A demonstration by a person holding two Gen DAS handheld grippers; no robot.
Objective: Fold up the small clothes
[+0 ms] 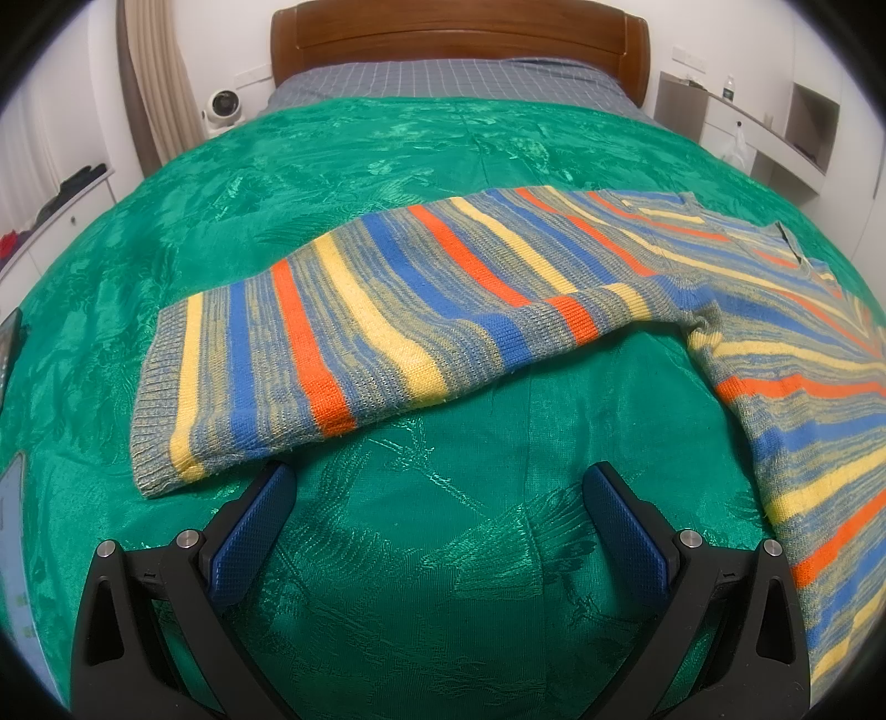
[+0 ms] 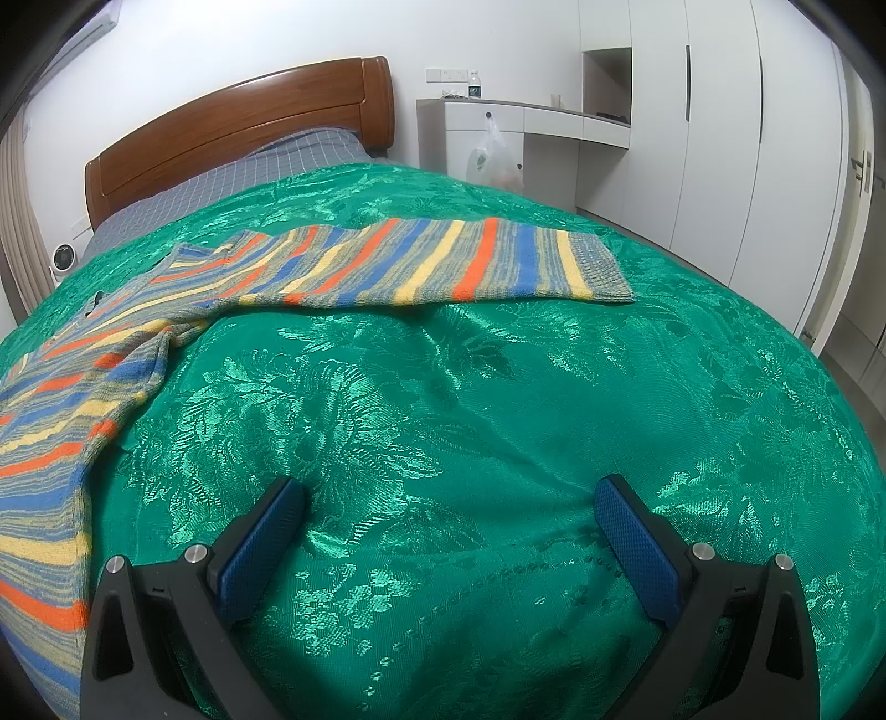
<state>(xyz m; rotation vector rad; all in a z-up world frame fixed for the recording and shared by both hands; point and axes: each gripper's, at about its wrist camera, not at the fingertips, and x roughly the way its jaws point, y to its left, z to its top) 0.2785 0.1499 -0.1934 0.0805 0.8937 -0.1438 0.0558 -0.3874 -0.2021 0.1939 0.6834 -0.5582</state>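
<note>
A striped knit sweater (image 1: 387, 310) in blue, orange, yellow and grey lies flat on the green bedspread (image 1: 421, 554). In the left wrist view one sleeve stretches left, its cuff just beyond my left gripper (image 1: 437, 487), which is open and empty above the cover. The sweater's body runs off to the right. In the right wrist view the sweater (image 2: 387, 260) shows its other sleeve stretched right, body at the left edge. My right gripper (image 2: 448, 504) is open and empty over bare bedspread (image 2: 498, 415), well short of that sleeve.
A wooden headboard (image 1: 459, 39) and grey checked sheet (image 1: 443, 83) lie at the far end. A white fan (image 1: 221, 111) stands at the left. White desk, shelves and wardrobes (image 2: 692, 111) line the right wall, with a plastic bag (image 2: 493, 158) hanging there.
</note>
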